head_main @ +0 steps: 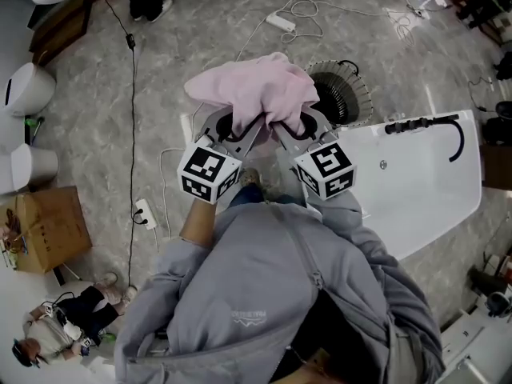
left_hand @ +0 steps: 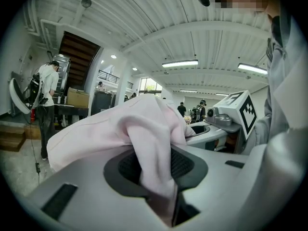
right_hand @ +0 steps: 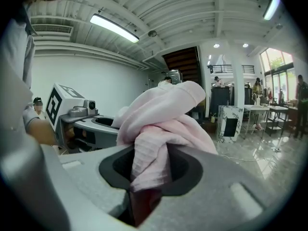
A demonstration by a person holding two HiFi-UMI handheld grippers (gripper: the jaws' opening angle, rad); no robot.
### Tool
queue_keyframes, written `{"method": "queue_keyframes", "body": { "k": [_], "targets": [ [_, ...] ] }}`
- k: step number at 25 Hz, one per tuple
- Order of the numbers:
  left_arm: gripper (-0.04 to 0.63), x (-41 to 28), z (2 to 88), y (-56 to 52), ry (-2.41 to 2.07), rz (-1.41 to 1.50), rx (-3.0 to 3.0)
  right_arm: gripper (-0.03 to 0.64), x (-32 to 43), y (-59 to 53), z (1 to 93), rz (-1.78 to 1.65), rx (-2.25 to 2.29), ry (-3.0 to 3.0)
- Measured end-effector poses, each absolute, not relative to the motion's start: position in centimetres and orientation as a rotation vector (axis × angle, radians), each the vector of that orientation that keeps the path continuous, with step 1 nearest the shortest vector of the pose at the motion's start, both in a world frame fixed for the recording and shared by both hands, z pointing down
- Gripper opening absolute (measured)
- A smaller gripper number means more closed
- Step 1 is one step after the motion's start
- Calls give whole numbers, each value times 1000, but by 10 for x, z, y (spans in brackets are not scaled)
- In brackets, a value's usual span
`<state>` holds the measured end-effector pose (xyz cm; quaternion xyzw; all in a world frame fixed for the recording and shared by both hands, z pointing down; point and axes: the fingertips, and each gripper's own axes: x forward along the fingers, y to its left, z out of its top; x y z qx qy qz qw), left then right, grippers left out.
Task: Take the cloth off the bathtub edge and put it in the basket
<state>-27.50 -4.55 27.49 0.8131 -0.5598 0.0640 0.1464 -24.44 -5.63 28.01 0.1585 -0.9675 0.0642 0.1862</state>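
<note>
cloth (head_main: 254, 86): pale pink, bunched, held up off the floor (head_main: 200, 46) between both grippers; sits just left of the basket in the head view and covers that basket's left rim; apart from the bathtub.
left gripper (left_hand: 156, 165): closed down to a narrow gap on a fold of the cloth, pinched between the dark pads; tips buried under fabric from above.
right gripper (right_hand: 149, 167): also nearly closed, clamped on a ribbed fold of the same cloth; tips likewise covered in the head view.
basket (head_main: 348, 94): dark wire, round, standing on the floor at the bathtub's far left corner; only its right part visible, inside too dark to make out.
bathtub (head_main: 432, 198): white, at the right of the head view; near left end hidden behind the grey sleeve (head_main: 352, 238).
black tap (head_main: 428, 125): mounted on the tub's far rim, with a curved spout at the right end.
power strip (head_main: 282, 21): white, on the floor beyond the cloth, cable trailing right.
cardboard box (head_main: 50, 229): open, at the left edge, contents unclear.
bystander (head_main: 56, 334): crouched at the lower left corner, partly cut off by the frame.
standing figure (left_hand: 47, 100): at the far left of the left gripper view, back turned, small and warped by the lens.
</note>
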Motion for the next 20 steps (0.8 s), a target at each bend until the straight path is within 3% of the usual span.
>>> {"method": "queue_keyframes", "body": {
  "k": [20],
  "targets": [
    [110, -323, 286, -122, -1514, 179, 2393, 112, -291, -130, 291, 220, 547, -2704]
  ]
}}
